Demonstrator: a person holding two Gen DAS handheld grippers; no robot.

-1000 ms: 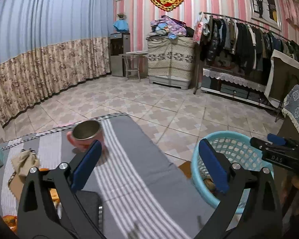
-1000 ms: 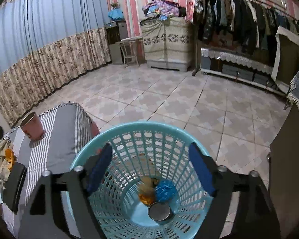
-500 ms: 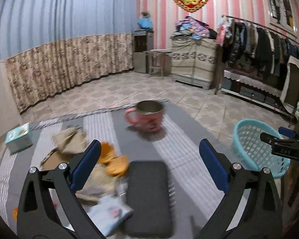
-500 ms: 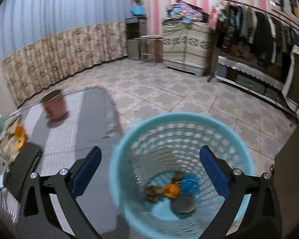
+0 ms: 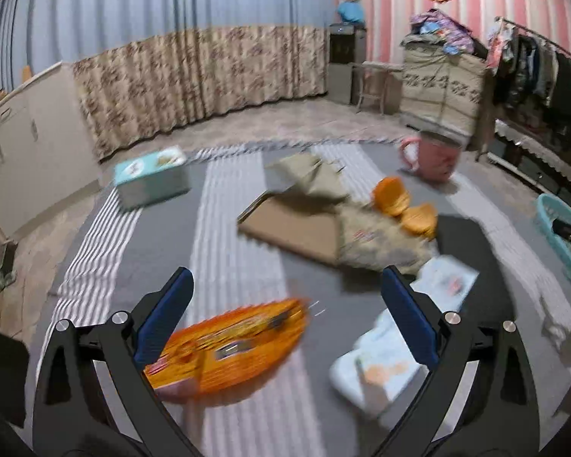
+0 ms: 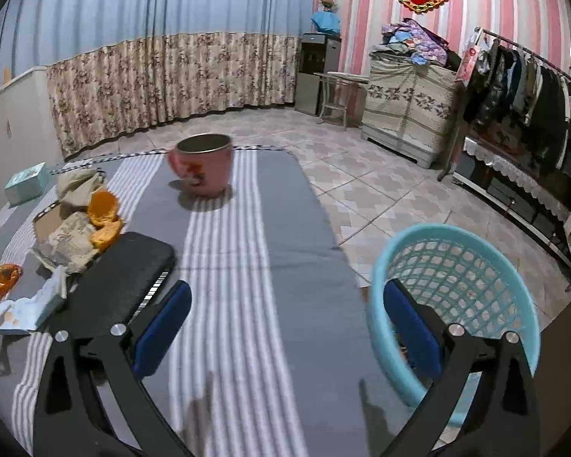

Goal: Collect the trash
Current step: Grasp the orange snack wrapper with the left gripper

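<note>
Orange wrapper lies on the striped table at six o'clock, between the wide-open, empty left gripper; straddle it and pinch its middle. Right gripper is spread empty, basket at four o'clock

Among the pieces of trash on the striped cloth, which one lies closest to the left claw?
The orange snack wrapper. It lies flat just ahead of the open left claw, while the orange peels and crumpled paper lie farther back.
</note>
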